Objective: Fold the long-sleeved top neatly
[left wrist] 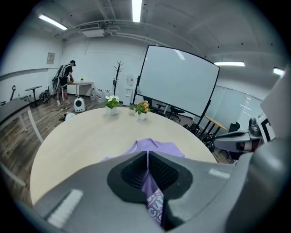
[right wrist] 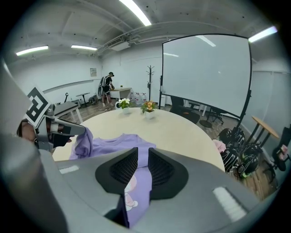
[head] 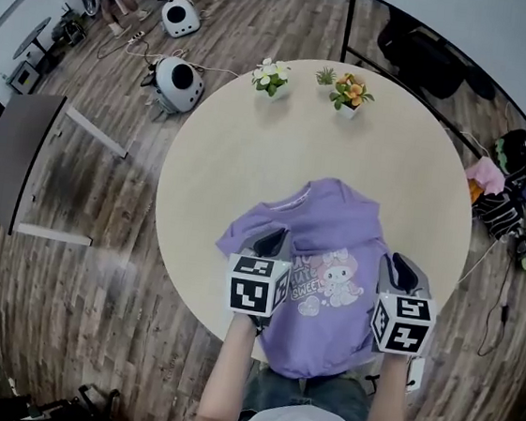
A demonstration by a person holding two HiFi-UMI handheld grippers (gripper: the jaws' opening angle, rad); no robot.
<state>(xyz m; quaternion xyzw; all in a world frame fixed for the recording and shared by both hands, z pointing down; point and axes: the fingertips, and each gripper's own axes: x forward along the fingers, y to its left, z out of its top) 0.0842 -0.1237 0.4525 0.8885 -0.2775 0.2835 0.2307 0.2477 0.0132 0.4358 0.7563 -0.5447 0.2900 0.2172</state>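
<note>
The round tabletop (head: 242, 146) carries the purple long-sleeved top (head: 335, 224) at its near edge, with the hem spilling over that edge toward the person. The top looks light, soft and limp, likely to sag and crease wherever it is unsupported, so doubled cloth at the side seams or shoulders seems the best place to hold. The left gripper (head: 270, 243) has its jaws pinched on a lifted bunch at one side. The right gripper (head: 401, 268) has its jaws nearly together, clamping cloth at the opposite side.
</note>
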